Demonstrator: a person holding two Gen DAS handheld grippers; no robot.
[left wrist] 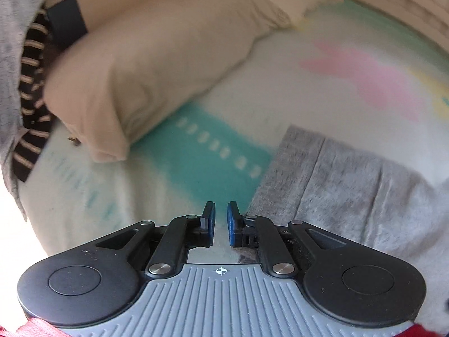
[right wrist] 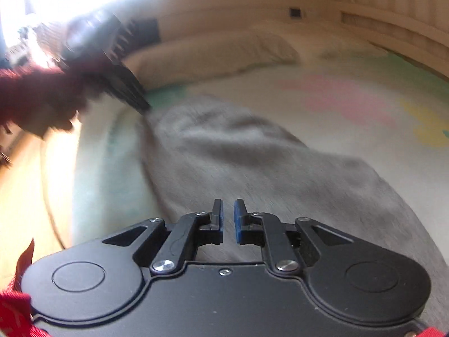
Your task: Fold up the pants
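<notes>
Grey pants [right wrist: 252, 163] lie spread on a bed with a pastel blanket [right wrist: 350, 104]. In the left wrist view the pants [left wrist: 350, 179] show a ribbed band edge to the right of my left gripper [left wrist: 221, 213], whose jaws stand a narrow gap apart with nothing between them. My right gripper [right wrist: 228, 210] hovers over the near part of the pants, jaws also a narrow gap apart and empty. In the right wrist view the left gripper [right wrist: 132, 95] touches the far corner of the pants; the frame is blurred.
A beige pillow [left wrist: 157, 67] lies at the head of the bed. A black-and-cream striped cloth [left wrist: 31, 95] and grey fabric [left wrist: 11, 42] hang at the left. A wooden bed frame [left wrist: 407, 2] runs along the far side. The bed's left edge [right wrist: 56, 168] is near.
</notes>
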